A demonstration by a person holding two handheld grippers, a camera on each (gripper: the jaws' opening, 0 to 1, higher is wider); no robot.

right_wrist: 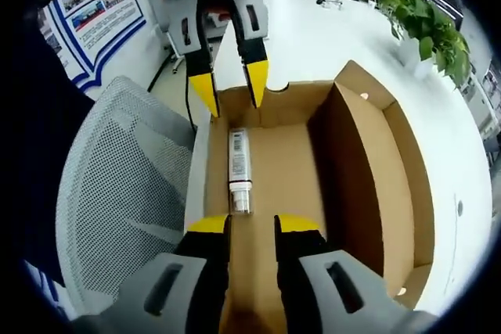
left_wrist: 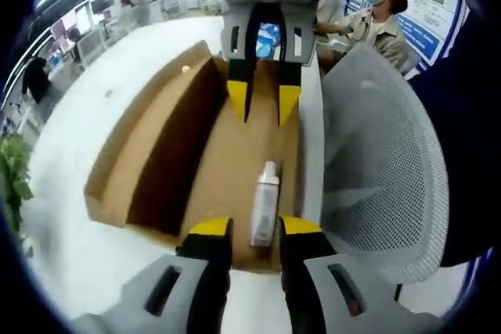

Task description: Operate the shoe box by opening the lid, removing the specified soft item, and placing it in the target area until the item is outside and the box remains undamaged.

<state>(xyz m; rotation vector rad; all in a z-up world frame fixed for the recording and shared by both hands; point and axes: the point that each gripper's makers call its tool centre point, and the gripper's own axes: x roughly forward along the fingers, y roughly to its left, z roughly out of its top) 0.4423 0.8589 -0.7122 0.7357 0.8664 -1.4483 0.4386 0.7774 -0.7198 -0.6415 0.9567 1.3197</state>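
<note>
An open cardboard box (left_wrist: 235, 154) sits on a white surface (left_wrist: 94, 138), its lid (left_wrist: 133, 154) folded back and standing beside the tray. A white tube (left_wrist: 265, 202) lies flat on the box floor, close to the wall nearest a grey mesh chair (left_wrist: 383, 177).

In the left gripper view, the left tool (left_wrist: 255, 226) reaches over the near edge of the box with its yellow-tipped jaws slightly apart, holding nothing; the tube's lower end lies between the tips. The right tool (left_wrist: 264, 105) enters from the far side, its jaws a little apart and empty, hovering above the box floor beyond the tube's cap.

In the right gripper view, the box (right_wrist: 282, 177) is seen from the other end. The right tool (right_wrist: 250, 224) has its jaws slightly apart just short of the tube (right_wrist: 239, 170), whose cap points toward it. The left tool (right_wrist: 232, 88) hangs over the far edge. The chair (right_wrist: 125, 185) stands beside the box, and a green plant (right_wrist: 429, 30) sits across the surface (right_wrist: 329, 37).
</note>
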